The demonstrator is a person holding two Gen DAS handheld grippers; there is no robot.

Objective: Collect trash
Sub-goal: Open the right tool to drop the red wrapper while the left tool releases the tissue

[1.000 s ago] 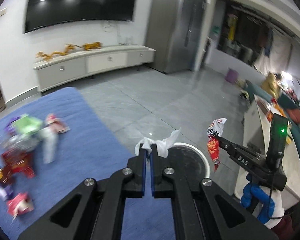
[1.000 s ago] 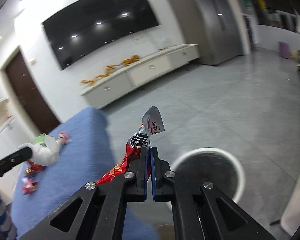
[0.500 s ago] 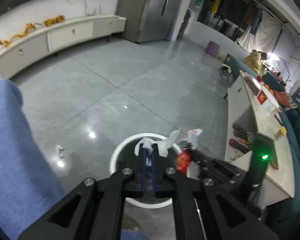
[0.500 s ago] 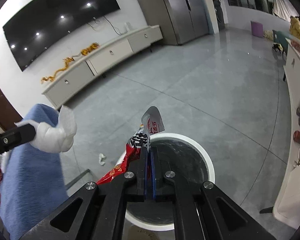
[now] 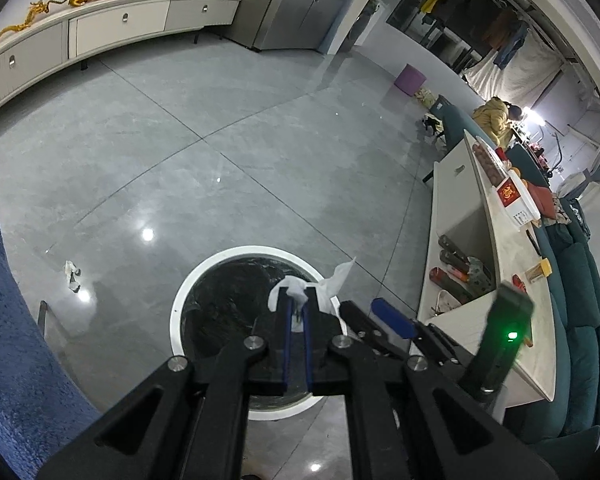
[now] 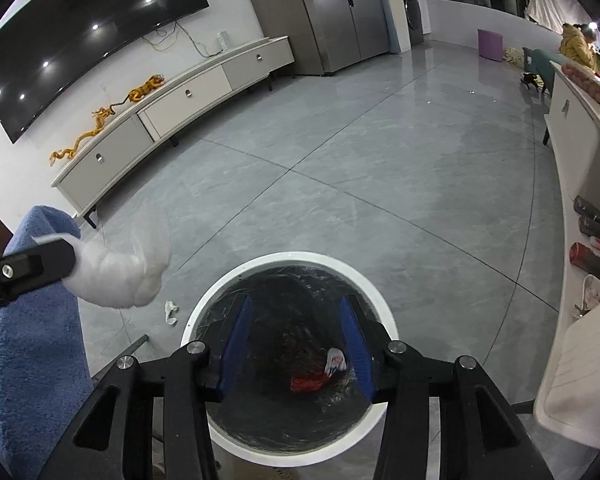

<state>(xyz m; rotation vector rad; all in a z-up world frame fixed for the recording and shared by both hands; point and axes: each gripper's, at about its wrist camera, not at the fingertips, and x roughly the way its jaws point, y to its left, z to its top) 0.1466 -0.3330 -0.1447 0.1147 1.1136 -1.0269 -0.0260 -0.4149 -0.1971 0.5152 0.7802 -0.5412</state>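
Note:
A round white-rimmed trash bin (image 5: pixel 188 292) with a black liner stands on the grey floor; it also shows in the right wrist view (image 6: pixel 300 258). My left gripper (image 5: pixel 296 300) is shut on a crumpled white tissue (image 5: pixel 332 280) and holds it over the bin's right part. The tissue also shows in the right wrist view (image 6: pixel 120 276), left of the bin. My right gripper (image 6: pixel 298 320) is open and empty above the bin mouth. A red and white snack wrapper (image 6: pixel 320 372) lies inside the bin.
A small white scrap (image 5: pixel 72 276) lies on the floor left of the bin. A blue cloth-covered surface (image 5: pixel 8 320) is at the left. A white low table (image 5: pixel 496 240) with items and a teal sofa (image 5: pixel 580 320) are at the right.
My right gripper has opened and the red snack wrapper has dropped into the bin. Both grippers have moved closer over the bin. The left gripper's jaws have parted slightly but still hold the tissue.

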